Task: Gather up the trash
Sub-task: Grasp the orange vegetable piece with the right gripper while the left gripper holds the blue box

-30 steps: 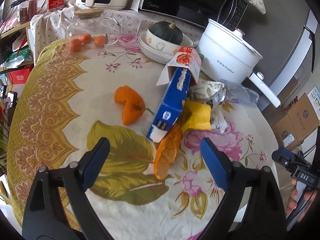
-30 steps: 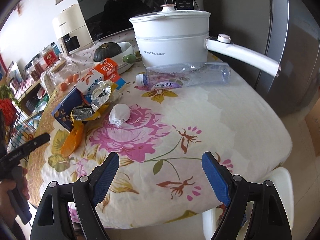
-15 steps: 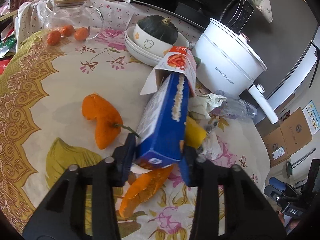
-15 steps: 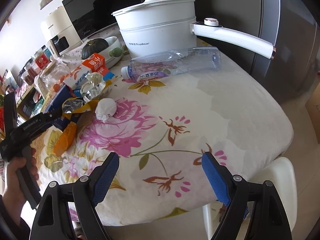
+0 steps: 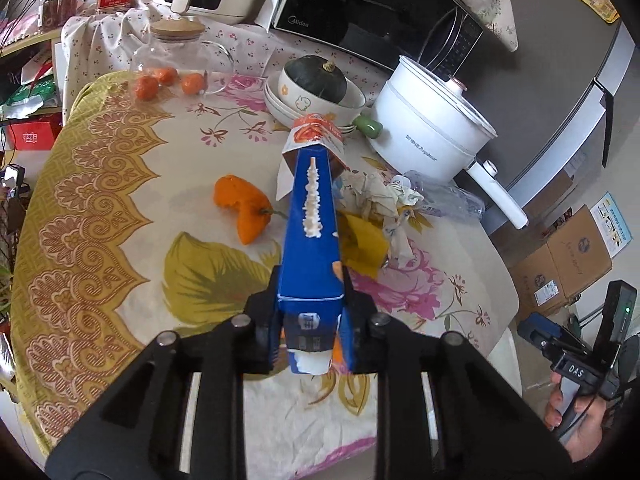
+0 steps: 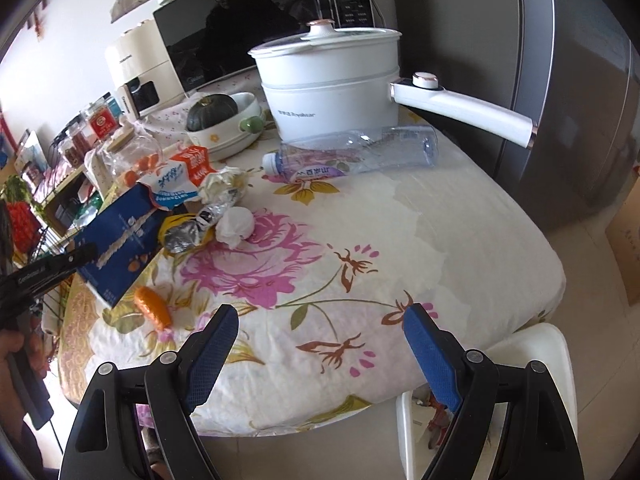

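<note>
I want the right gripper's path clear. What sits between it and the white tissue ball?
Only bare flowered tablecloth lies between the open right gripper and the tissue ball, per the right wrist view.

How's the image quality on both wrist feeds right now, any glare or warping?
Left wrist: sharp, dark fisheye corners, straight blue carton stretched toward the lens. Right wrist: daylight washes out the tablecloth near the plastic bottle; microwave door mirrors a silhouette.

home kitchen | microwave (image 5: 384,28) | electric pot (image 6: 328,84) | fridge (image 6: 560,80) | floral tablecloth (image 6: 440,248)
</note>
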Demonstrator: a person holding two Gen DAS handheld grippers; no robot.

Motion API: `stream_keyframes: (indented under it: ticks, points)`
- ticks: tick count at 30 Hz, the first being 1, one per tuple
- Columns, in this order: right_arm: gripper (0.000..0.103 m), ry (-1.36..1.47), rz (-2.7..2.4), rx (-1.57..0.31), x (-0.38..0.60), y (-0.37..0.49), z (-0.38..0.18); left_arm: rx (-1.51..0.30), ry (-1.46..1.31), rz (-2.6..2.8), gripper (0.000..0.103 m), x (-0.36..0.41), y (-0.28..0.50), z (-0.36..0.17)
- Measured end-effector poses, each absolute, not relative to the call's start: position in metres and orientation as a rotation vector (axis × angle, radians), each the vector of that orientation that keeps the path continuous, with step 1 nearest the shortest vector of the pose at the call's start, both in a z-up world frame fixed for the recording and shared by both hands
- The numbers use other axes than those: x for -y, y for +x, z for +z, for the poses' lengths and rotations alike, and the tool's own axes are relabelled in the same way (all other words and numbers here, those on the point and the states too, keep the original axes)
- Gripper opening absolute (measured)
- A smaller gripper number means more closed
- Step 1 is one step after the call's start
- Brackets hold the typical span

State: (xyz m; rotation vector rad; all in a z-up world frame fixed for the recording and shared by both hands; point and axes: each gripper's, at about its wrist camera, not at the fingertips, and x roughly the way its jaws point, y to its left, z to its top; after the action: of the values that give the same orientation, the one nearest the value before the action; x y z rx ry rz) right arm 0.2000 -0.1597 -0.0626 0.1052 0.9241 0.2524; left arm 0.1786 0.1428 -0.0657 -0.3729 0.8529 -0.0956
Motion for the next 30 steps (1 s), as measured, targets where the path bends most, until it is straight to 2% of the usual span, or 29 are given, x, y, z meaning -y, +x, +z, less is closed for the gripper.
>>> stream_keyframes:
  ticks: [10, 22, 30]
  points:
    - [0.086, 0.068, 0.348, -0.906, 0.106, 0.188, -0.06, -0.815, -0.365, -0.084, 0.026, -0.172, 0.122, -0.056]
    - [0.086, -0.089, 0.504, -0.955, 0.0, 0.203, -0.116, -0.764, -0.43, -0.001, 0.026, -0.222, 0.091, -0.059]
    - [0.082, -0.121, 0.501, -0.987, -0.03, 0.224, -0.146, -0.778, -0.463, 0.05, 0.026, -0.242, 0.087, -0.072]
